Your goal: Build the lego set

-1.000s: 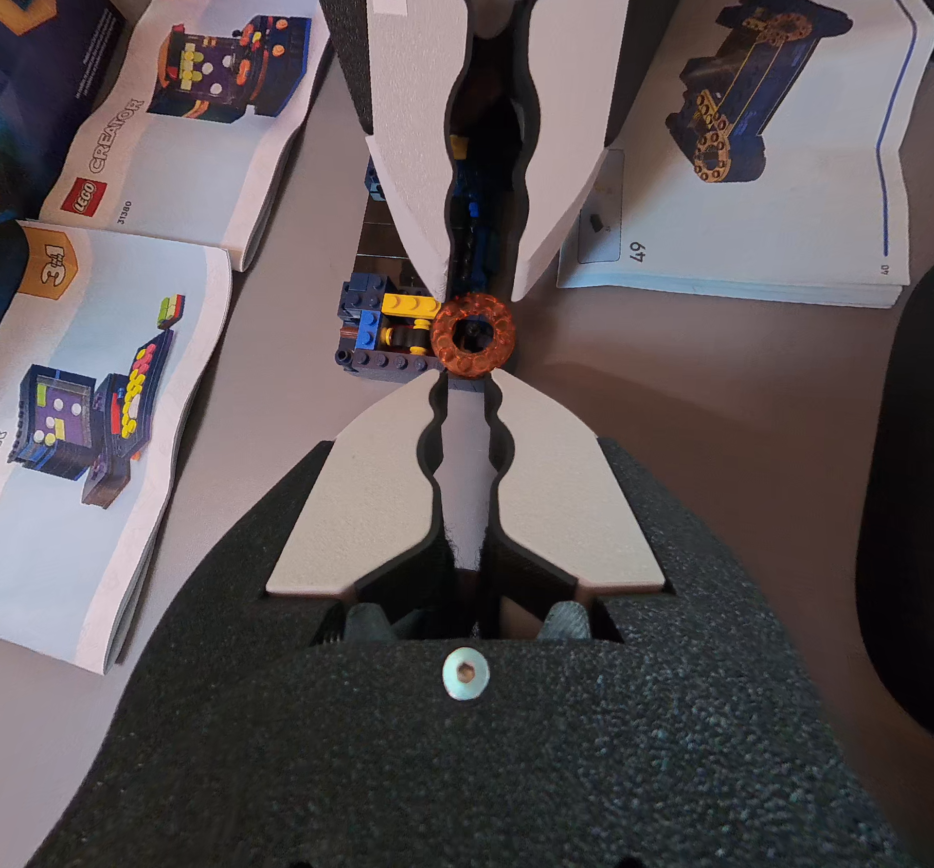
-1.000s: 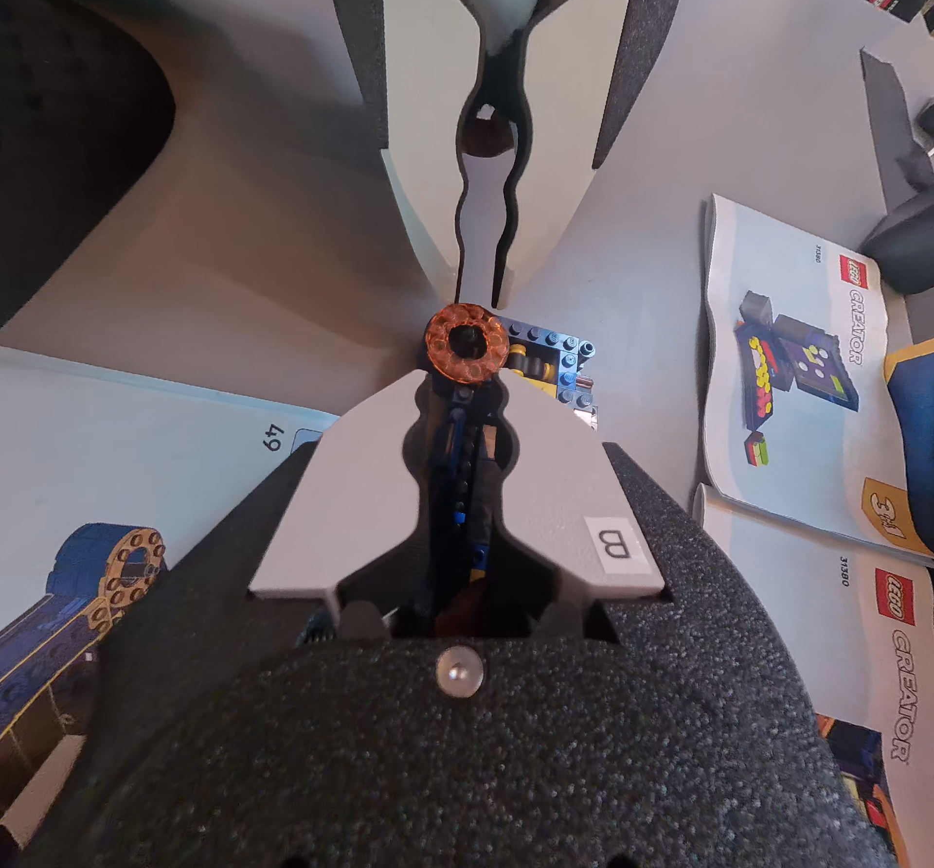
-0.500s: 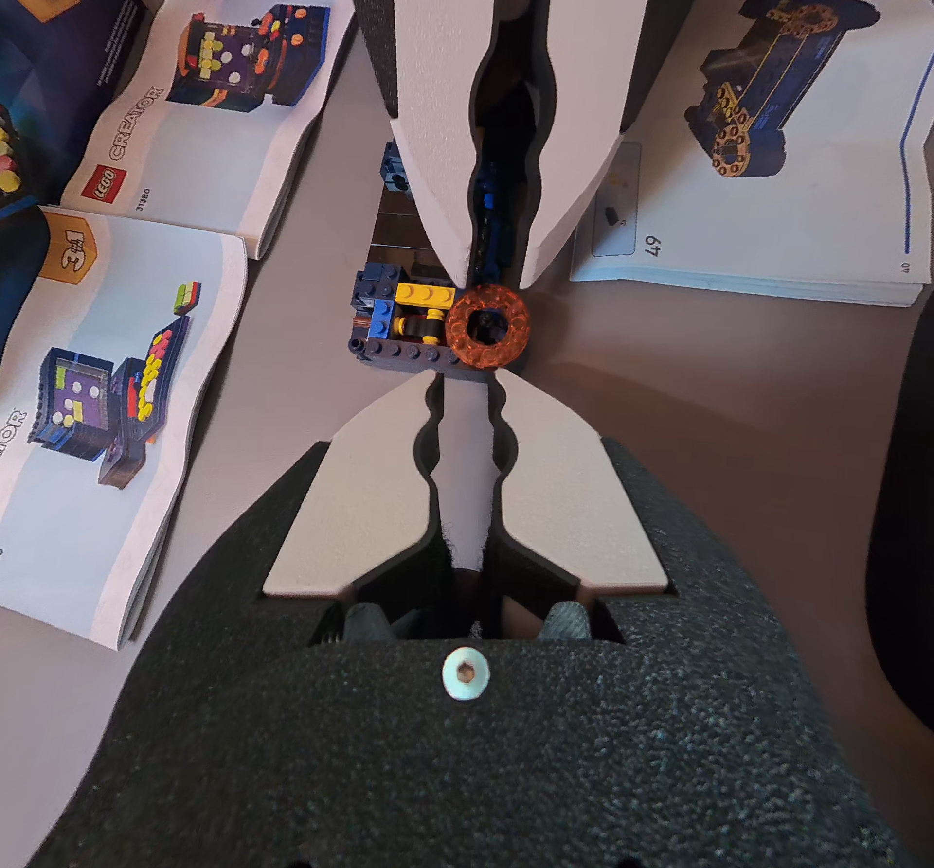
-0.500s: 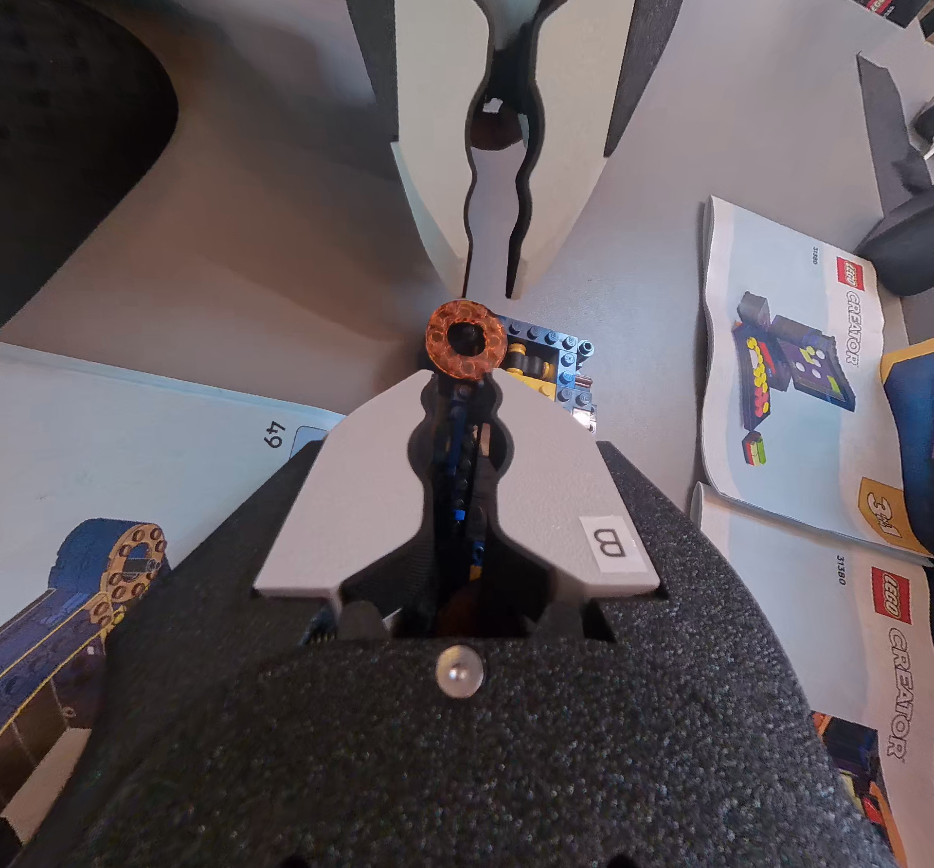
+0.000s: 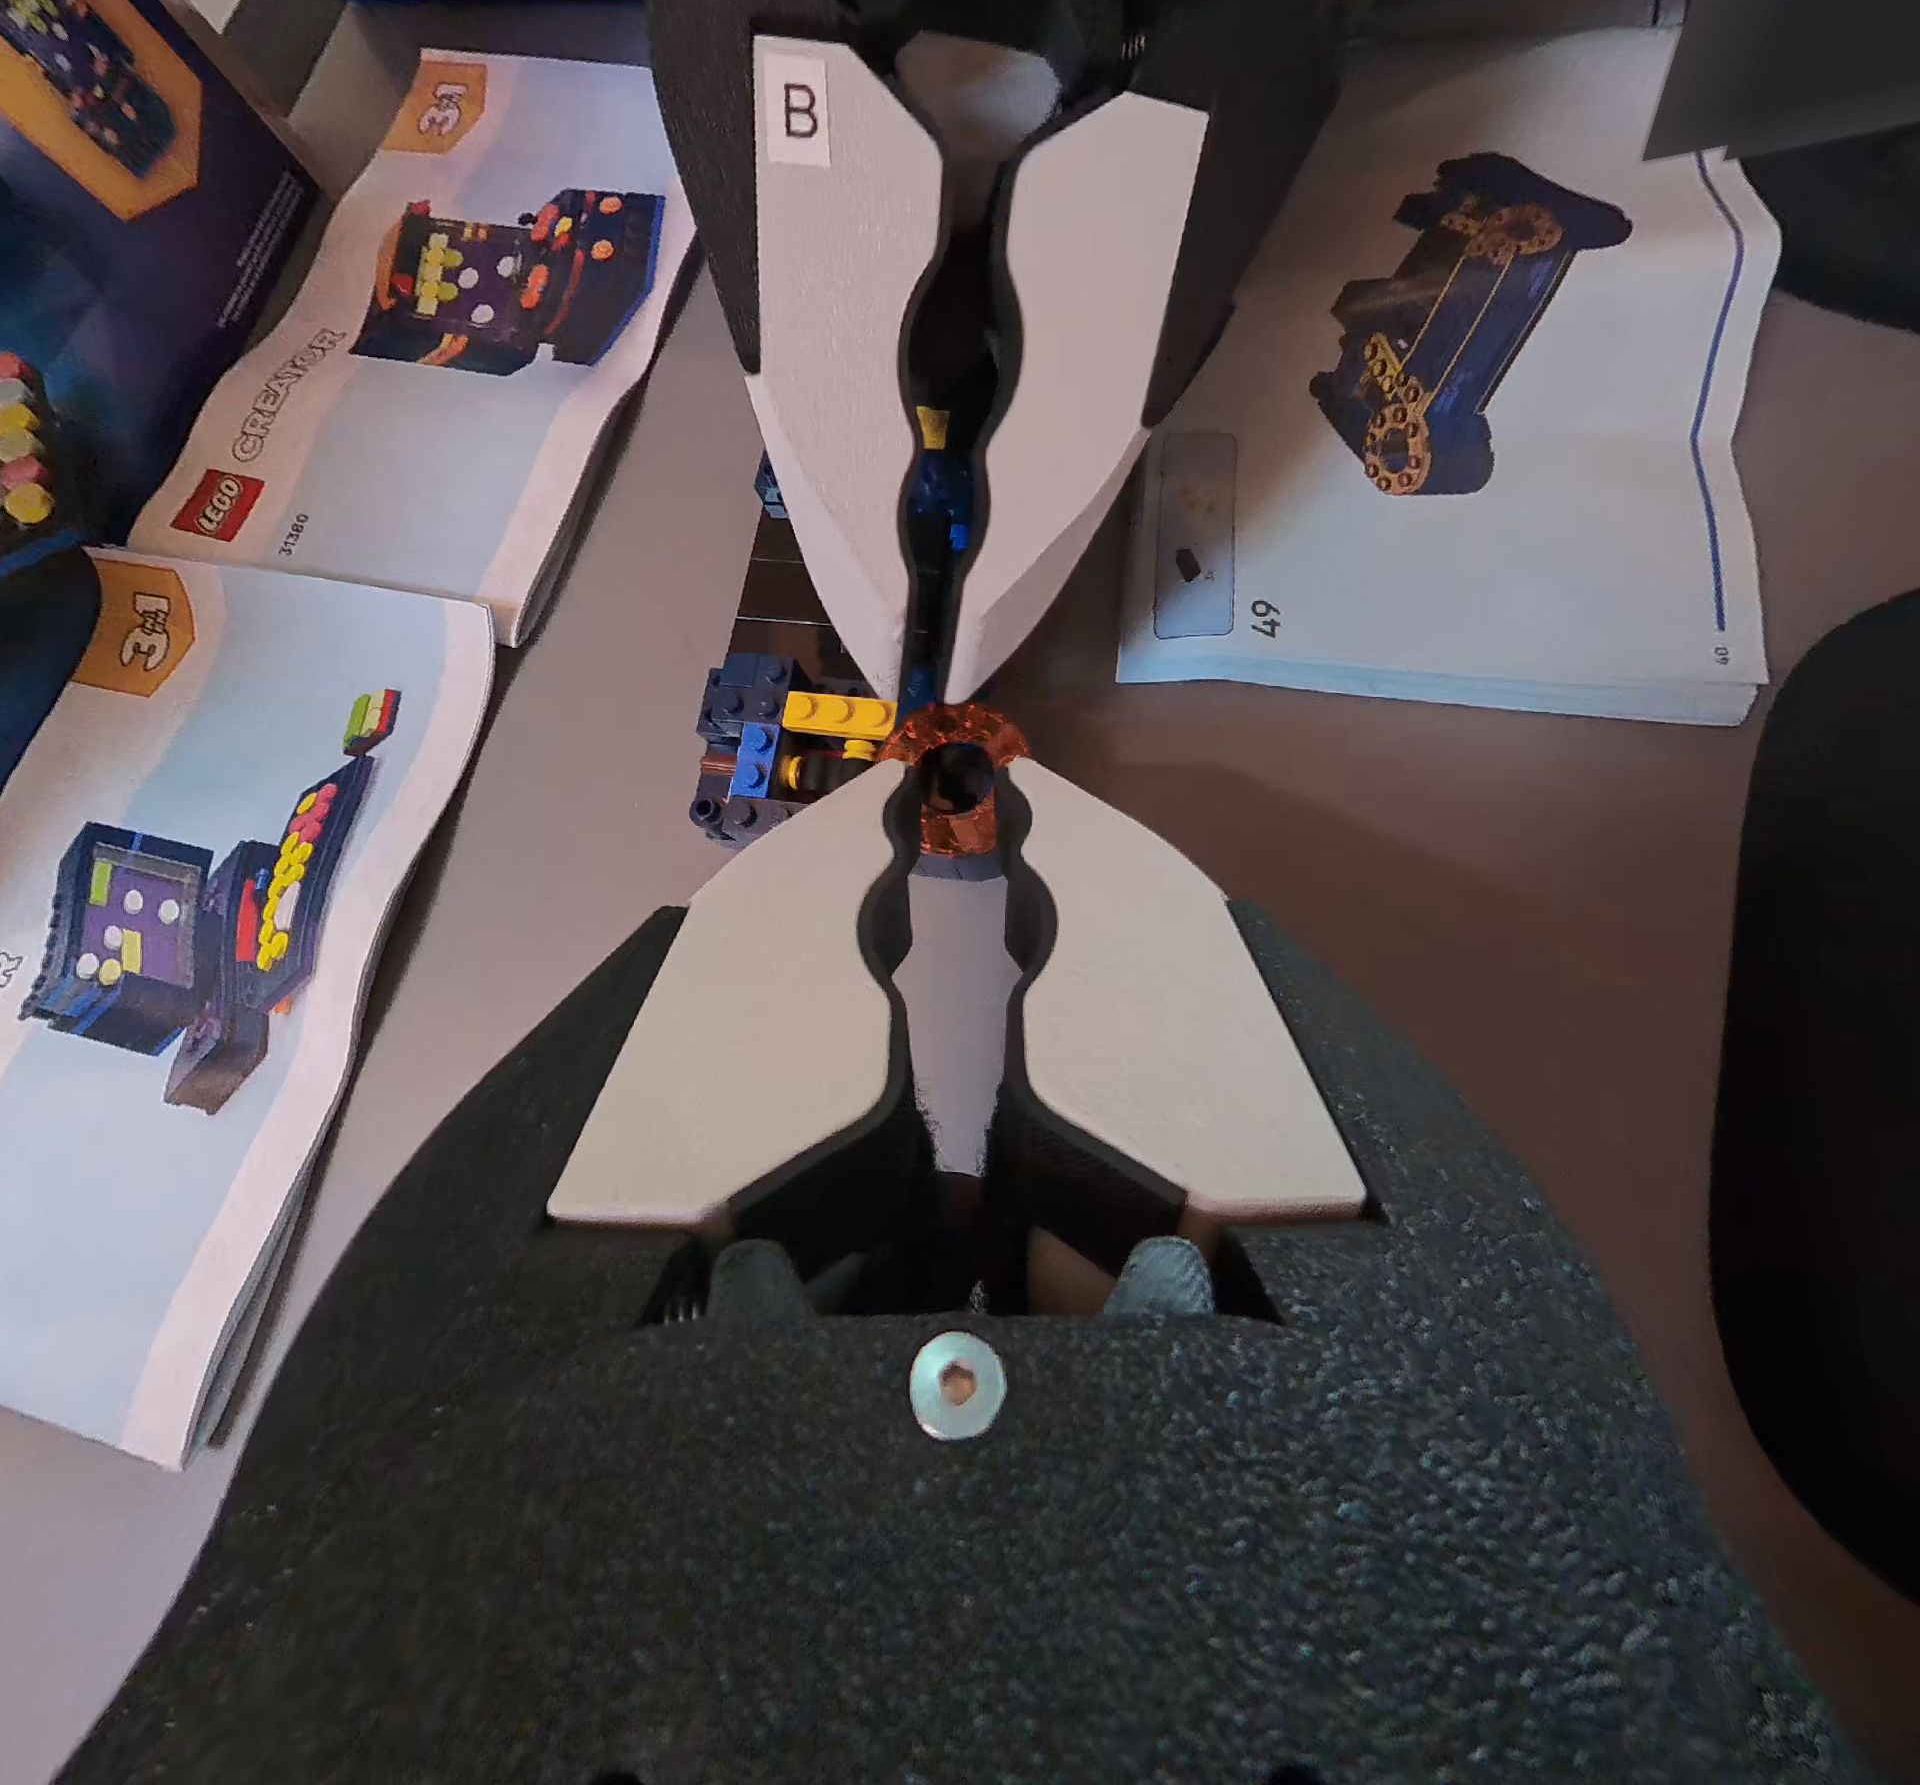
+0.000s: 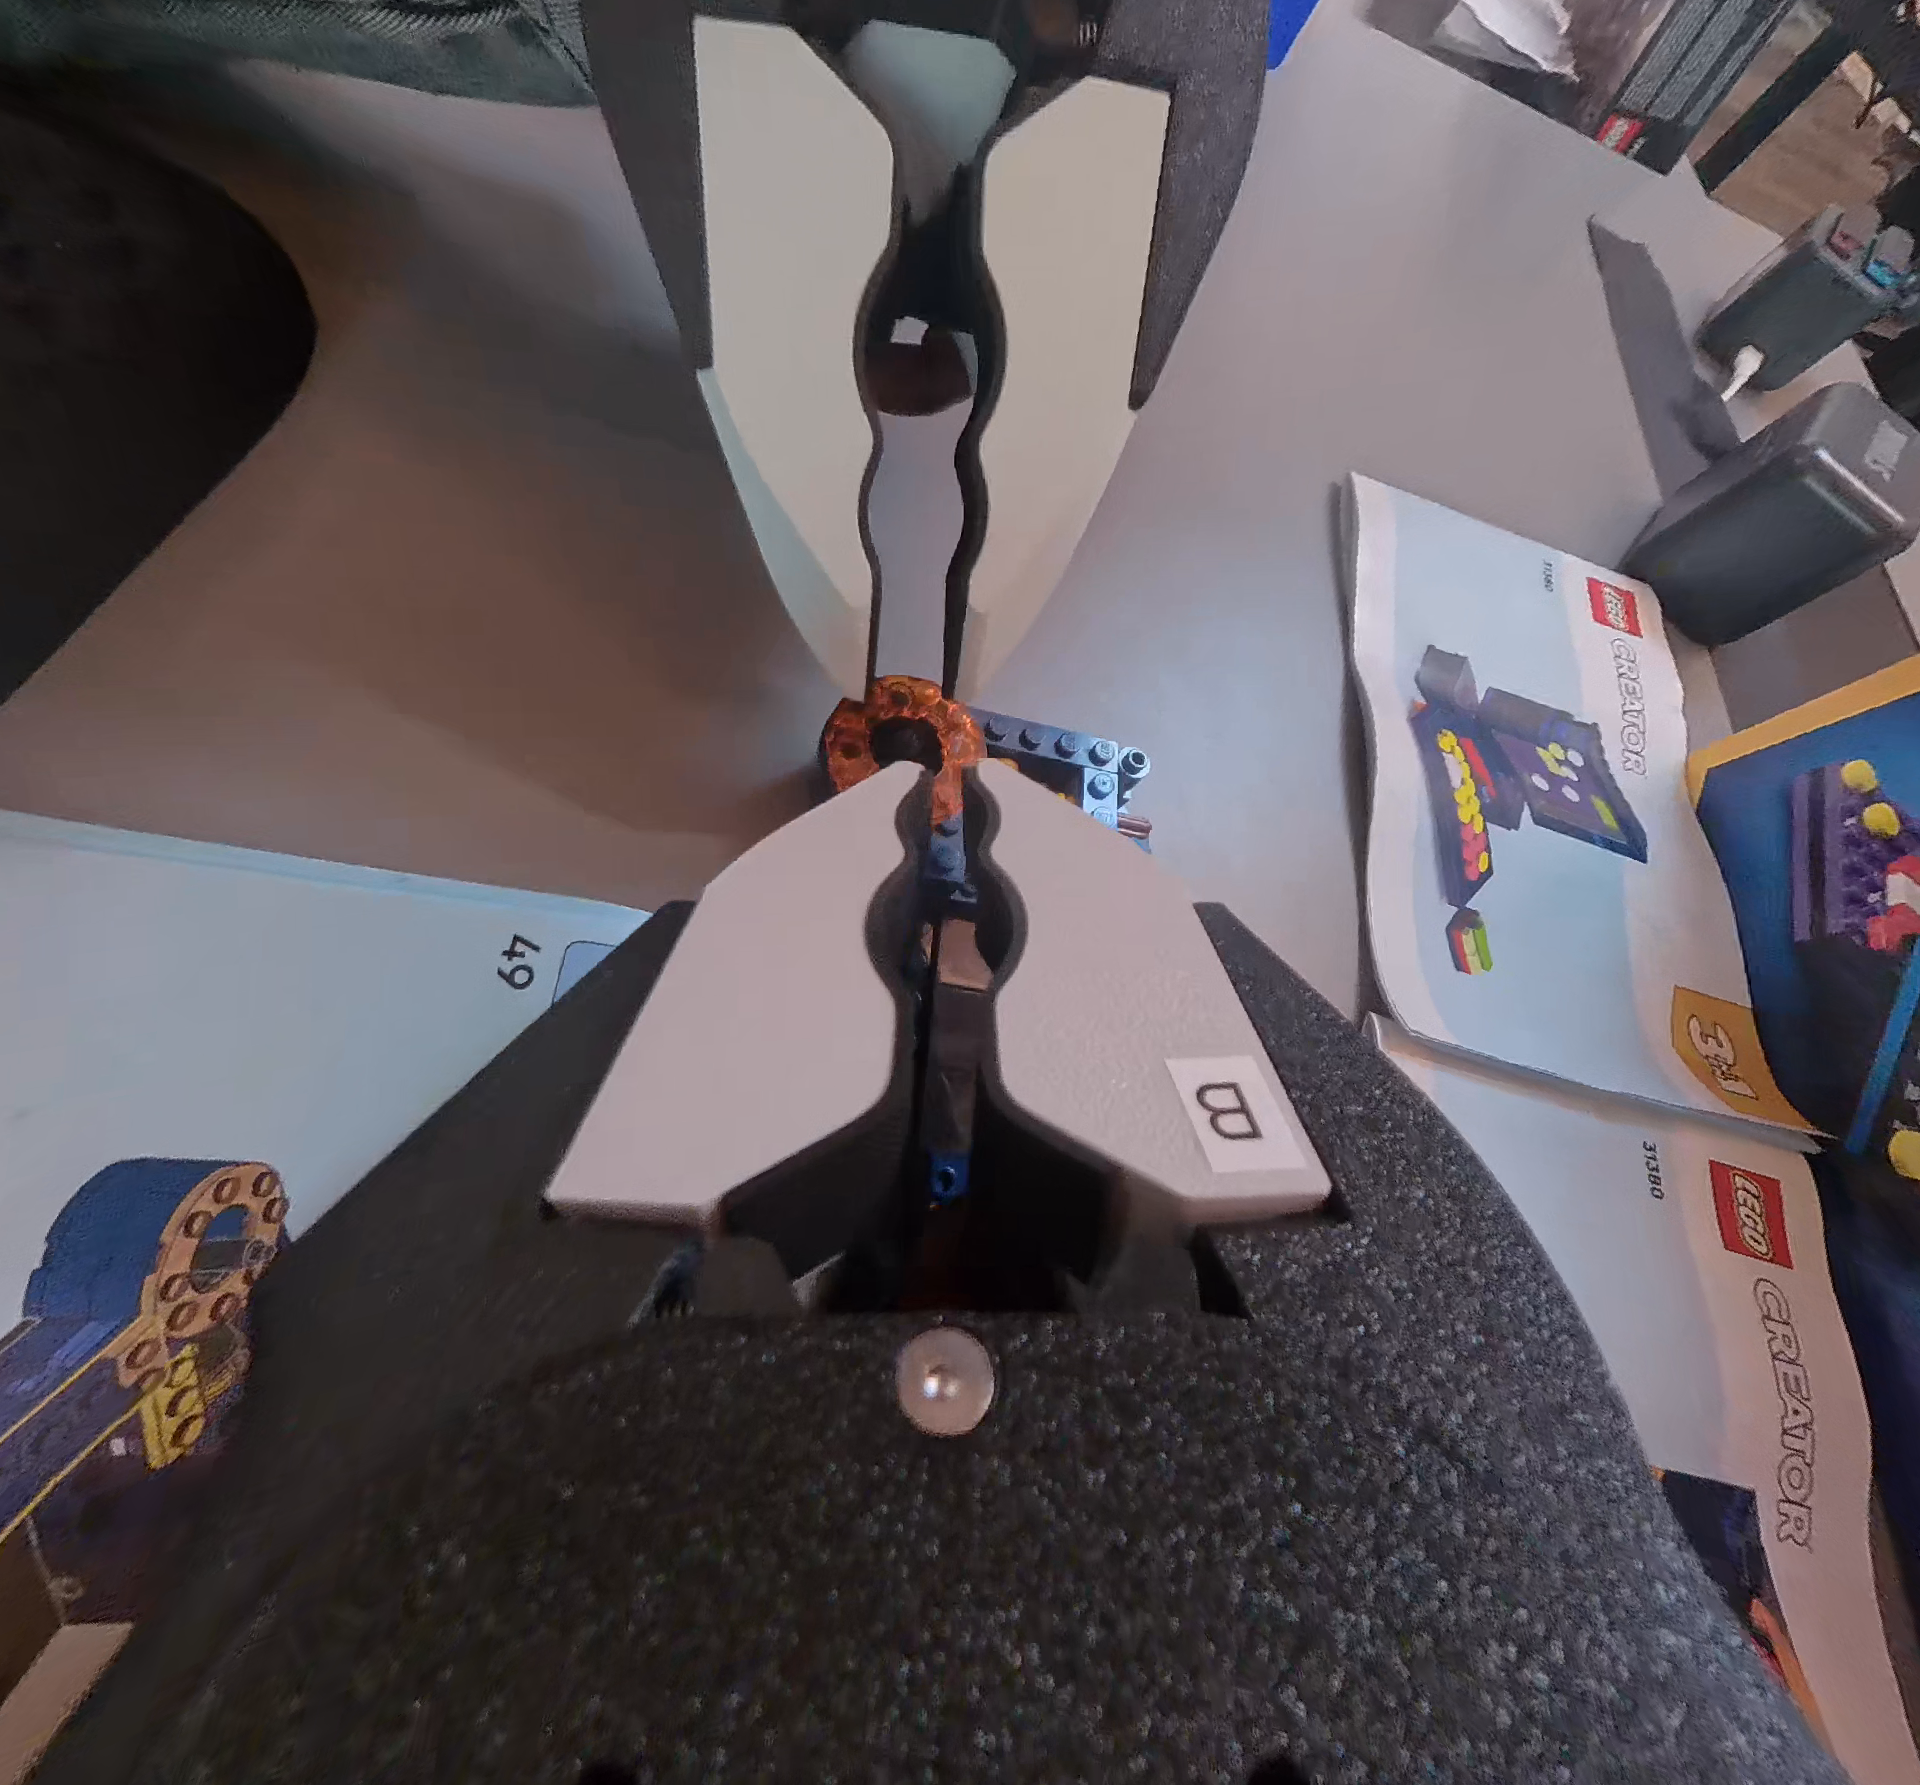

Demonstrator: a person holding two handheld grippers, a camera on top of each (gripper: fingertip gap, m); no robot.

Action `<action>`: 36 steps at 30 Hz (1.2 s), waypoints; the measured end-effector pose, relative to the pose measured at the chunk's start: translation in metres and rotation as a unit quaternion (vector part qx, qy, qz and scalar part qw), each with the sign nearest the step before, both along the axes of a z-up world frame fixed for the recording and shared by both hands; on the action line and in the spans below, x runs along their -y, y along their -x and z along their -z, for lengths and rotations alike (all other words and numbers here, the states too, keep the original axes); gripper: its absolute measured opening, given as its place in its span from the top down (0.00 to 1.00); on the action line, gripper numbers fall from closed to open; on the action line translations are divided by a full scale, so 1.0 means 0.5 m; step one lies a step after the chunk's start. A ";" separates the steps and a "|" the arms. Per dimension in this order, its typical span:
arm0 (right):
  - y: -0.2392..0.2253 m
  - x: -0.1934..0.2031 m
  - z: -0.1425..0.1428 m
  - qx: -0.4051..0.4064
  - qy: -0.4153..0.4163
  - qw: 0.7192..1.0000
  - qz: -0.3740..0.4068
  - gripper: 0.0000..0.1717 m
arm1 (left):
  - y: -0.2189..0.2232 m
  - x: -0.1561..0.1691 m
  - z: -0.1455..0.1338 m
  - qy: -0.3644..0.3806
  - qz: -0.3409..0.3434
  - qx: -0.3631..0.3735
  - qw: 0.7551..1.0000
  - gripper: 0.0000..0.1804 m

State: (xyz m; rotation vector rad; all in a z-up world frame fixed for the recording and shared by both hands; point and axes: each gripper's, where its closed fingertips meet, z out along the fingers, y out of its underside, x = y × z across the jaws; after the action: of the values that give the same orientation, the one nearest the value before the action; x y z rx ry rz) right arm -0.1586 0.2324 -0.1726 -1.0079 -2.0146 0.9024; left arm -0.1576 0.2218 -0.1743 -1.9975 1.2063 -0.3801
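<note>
The orange ring [image 5: 954,743], sitting atop the small brick model [image 5: 769,738] on the grey table [image 5: 1351,904], is being covered by the left gripper [image 5: 953,774], fingers narrowly parted and grip impossible to tell, while the model is being pinched by the right gripper [image 6: 945,774]

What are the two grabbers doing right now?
Left gripper: fingers closed around the orange ring on the brick model.
Right gripper: nearly shut on the model's thin edge, tips at the ring.
</note>
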 end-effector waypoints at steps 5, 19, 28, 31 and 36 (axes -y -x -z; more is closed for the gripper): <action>-0.003 0.006 0.008 0.014 -0.003 1.000 -0.009 0.97 | 0.001 0.003 0.011 0.014 0.001 -0.001 1.000 0.93; -0.007 0.013 0.012 0.021 -0.006 0.999 -0.023 1.00 | 0.001 0.008 0.016 0.042 -0.001 0.022 0.999 0.95; -0.009 0.018 0.015 0.033 0.001 0.999 -0.031 1.00 | -0.004 0.013 0.017 0.084 -0.008 0.059 0.995 0.98; -0.009 0.018 0.015 0.044 0.008 0.999 -0.026 1.00 | -0.005 0.013 0.017 0.098 -0.016 0.074 0.992 0.98; -0.001 0.017 0.021 0.070 0.033 0.997 -0.004 1.00 | -0.005 0.014 0.018 0.131 -0.033 0.083 0.987 0.99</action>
State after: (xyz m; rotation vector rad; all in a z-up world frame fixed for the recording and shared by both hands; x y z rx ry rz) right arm -0.1579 0.2237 -0.1829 -1.1282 -2.1177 0.9307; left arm -0.1549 0.2149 -0.1833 -2.1721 1.0257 -0.6892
